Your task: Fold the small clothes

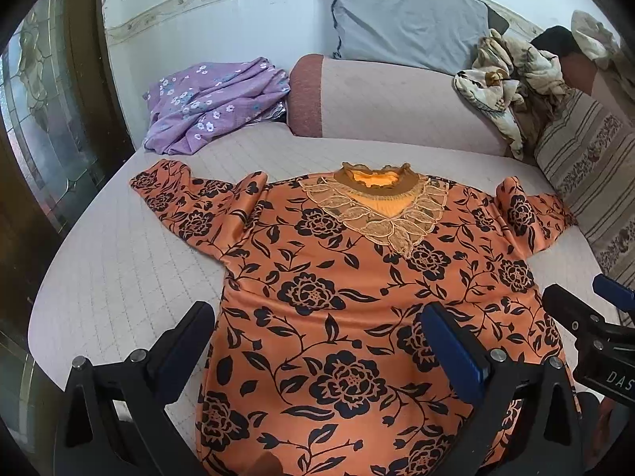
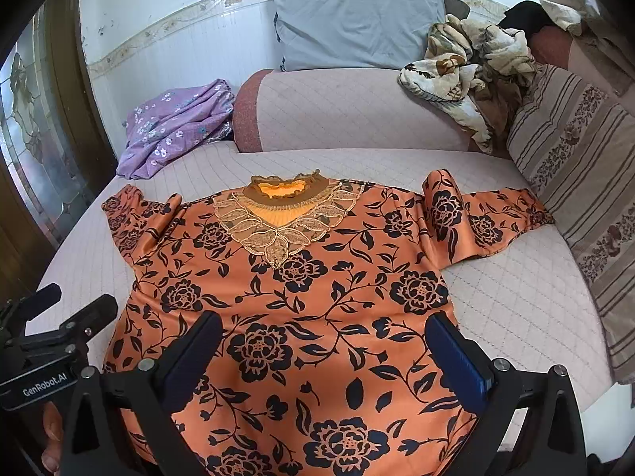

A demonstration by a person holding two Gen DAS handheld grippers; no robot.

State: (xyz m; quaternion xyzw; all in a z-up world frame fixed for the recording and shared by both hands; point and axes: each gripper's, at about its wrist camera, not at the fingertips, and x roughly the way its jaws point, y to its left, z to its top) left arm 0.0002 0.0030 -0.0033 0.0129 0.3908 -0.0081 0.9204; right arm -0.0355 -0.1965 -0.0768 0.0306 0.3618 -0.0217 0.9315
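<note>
An orange top with black flowers [image 1: 337, 277] [image 2: 301, 297] lies spread flat on the pale quilted bed [image 1: 119, 277] [image 2: 516, 309], front up, lace collar [image 1: 381, 210] [image 2: 285, 218] at the far end and both sleeves out to the sides. My left gripper [image 1: 317, 341] hovers open above the top's lower left part, nothing between its fingers. My right gripper [image 2: 323, 349] hovers open above the lower right part, also holding nothing. Each gripper shows at the edge of the other's view: the right gripper [image 1: 595, 329], the left gripper [image 2: 59, 317].
A crumpled purple flowered cloth [image 1: 214, 103] [image 2: 174, 127] lies at the bed's far left. A pink bolster [image 1: 397, 99] [image 2: 357, 111], a grey pillow [image 1: 405, 20] and a heap of beige flowered fabric [image 1: 512, 75] [image 2: 472, 67] sit behind. A striped cushion [image 2: 587, 182] borders the right side.
</note>
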